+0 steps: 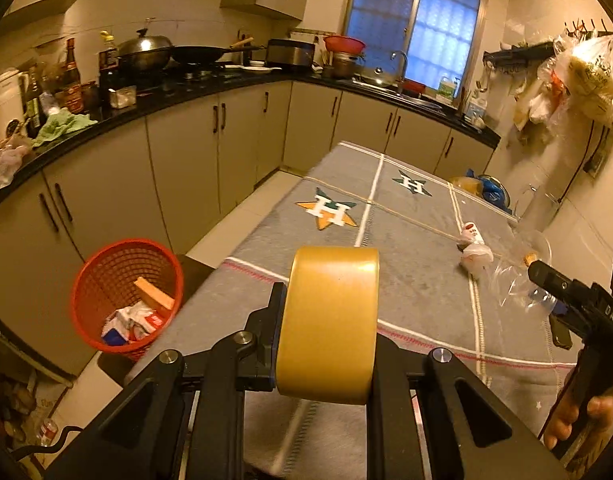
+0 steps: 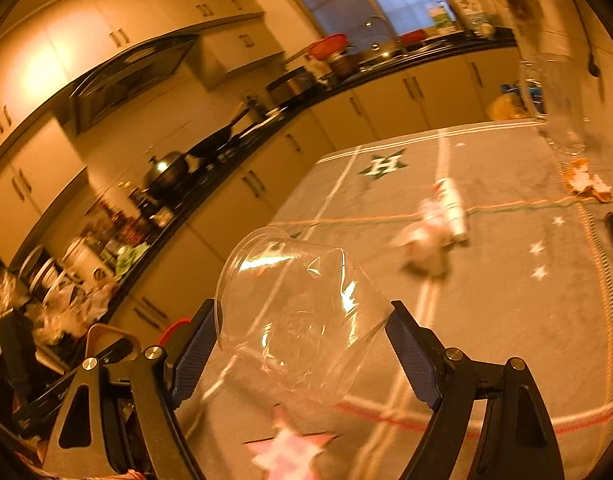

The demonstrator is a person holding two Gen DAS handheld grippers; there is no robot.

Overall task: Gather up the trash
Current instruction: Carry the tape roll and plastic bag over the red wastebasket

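Tape roll (image 1: 326, 324): nearest the lens in the left wrist view, lower centre of the frame, standing on edge and clamped across its width by your left gripper (image 1: 326, 344).
Left grip: keep it firm; the roll's smooth sides look likely to slip if you ease off.
Clear plastic cup (image 2: 298, 320): lower centre of the right wrist view, tilted with its mouth toward the upper left, pinched between the blue pads (image 2: 194, 352) of your right gripper (image 2: 302, 344).
Right grip: the wall already shows a dent, so I judge more squeeze would crush it; hold as is.
Red mesh basket (image 1: 126, 296): lower left of the left wrist view, on the floor beside the table (image 1: 418, 288), already holding scraps.
Step in hand: carry the roll left, past the table edge, until it is above the basket mouth, then part the fingers.
Remaining trash: a white crumpled wrapper with a small bottle (image 1: 474, 246) lies at centre right on the grey cloth, well apart from both grippers.
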